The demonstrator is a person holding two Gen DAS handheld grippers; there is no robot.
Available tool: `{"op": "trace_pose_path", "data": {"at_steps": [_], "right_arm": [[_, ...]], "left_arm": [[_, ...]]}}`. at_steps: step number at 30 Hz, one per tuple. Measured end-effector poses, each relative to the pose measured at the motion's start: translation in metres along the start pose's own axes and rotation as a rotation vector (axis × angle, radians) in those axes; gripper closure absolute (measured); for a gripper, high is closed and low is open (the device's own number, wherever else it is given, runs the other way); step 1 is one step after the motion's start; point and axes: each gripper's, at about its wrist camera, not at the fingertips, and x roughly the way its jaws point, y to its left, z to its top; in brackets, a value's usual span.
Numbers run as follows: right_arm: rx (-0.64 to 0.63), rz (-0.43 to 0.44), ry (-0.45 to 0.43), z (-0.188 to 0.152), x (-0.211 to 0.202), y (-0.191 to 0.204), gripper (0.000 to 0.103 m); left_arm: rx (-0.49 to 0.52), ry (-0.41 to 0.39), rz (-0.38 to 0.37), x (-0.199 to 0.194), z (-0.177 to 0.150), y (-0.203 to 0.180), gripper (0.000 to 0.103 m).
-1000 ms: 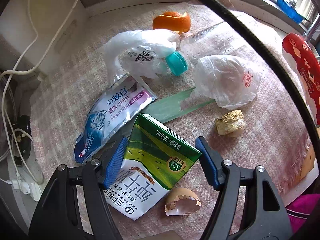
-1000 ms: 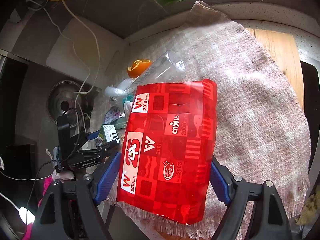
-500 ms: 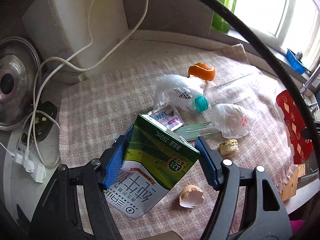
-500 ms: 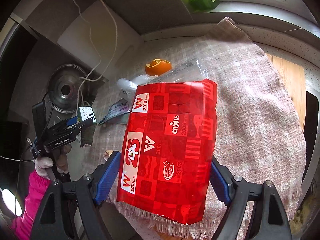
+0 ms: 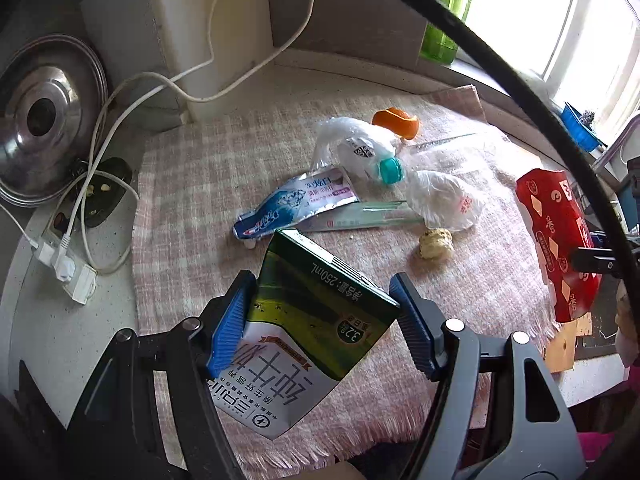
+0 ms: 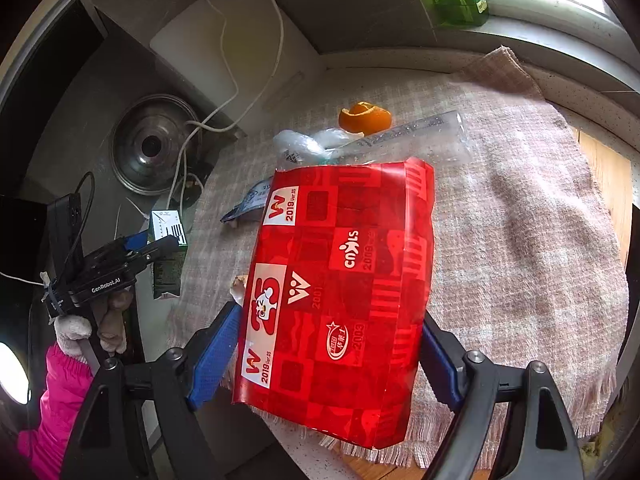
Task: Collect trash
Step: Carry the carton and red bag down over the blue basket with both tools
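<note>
Gripping a green-and-white milk carton (image 5: 308, 332) between its blue pads, the left gripper (image 5: 320, 320) holds it tilted above the near edge of the pink checked cloth (image 5: 208, 184) (250 mL is printed on the carton's green face). The right gripper (image 6: 332, 344) is clamped on a flattened red paper package (image 6: 340, 292), its pads pressing the package's left and right edges; the package hangs over the cloth's near fringe. In the left wrist view the remaining trash lies on the cloth beyond the carton: a squeezed toothpaste tube (image 5: 292, 208), a pale green wrapper strip (image 5: 360, 218) just right of the tube, a crumpled white plastic bag (image 5: 444, 204), a clear plastic bottle with a teal cap (image 5: 390, 171) partly under another clear plastic bag (image 5: 352, 144), a piece of orange peel (image 5: 396, 122) at the far side, and a small yellowish food scrap (image 5: 434, 244) near the white bag. Off the cloth to the left are a steel pot lid (image 5: 44, 120) and a white power strip (image 5: 68, 276) with cords. A green bottle (image 5: 444, 20) stands on the far windowsill.
</note>
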Motion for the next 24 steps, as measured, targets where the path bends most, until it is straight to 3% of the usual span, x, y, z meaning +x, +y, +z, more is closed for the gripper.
{"op": "trace_pose_path", "data": {"at_steps": [6,24], "right_arm": [[-0.045,0.011,0.022,-0.017,0.003,0.017,0.018],[-0.216,-0.008,0.090,-0.108,0.001,0.081,0.018]], "left_arm": [[0.055,0.039,0.015,-0.017,-0.042,-0.024,0.032],[0.016,0.136,-0.014,-0.035,-0.170,-0.059,0.032]]}}
